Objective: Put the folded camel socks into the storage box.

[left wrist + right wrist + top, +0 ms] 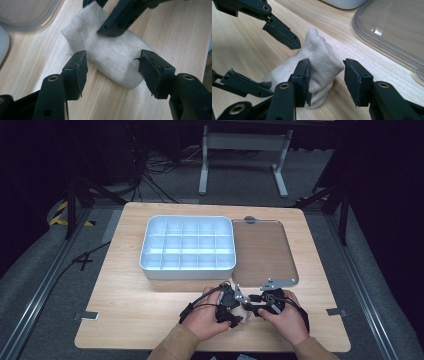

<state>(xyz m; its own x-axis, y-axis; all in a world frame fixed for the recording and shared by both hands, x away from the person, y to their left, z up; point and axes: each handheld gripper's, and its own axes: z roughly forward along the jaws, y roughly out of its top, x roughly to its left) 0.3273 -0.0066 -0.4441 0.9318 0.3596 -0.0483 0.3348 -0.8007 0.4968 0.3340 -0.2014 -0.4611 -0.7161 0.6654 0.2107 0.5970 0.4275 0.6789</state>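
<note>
A pale, folded cloth lies on the wooden table between the person's two hands. In the left gripper view the cloth runs away from me, and my left gripper stands open with its pads on either side of the near end, not pressing it. From the opposite side, my right gripper is open over the other end of the cloth. Its left pad is against the fabric and its right pad is apart from it. In the high view the left gripper and right gripper face each other closely.
A white tray divided into several compartments sits in the middle of the table. A clear flat lid lies to its right, just beyond the grippers. The table's front edge is close behind the hands.
</note>
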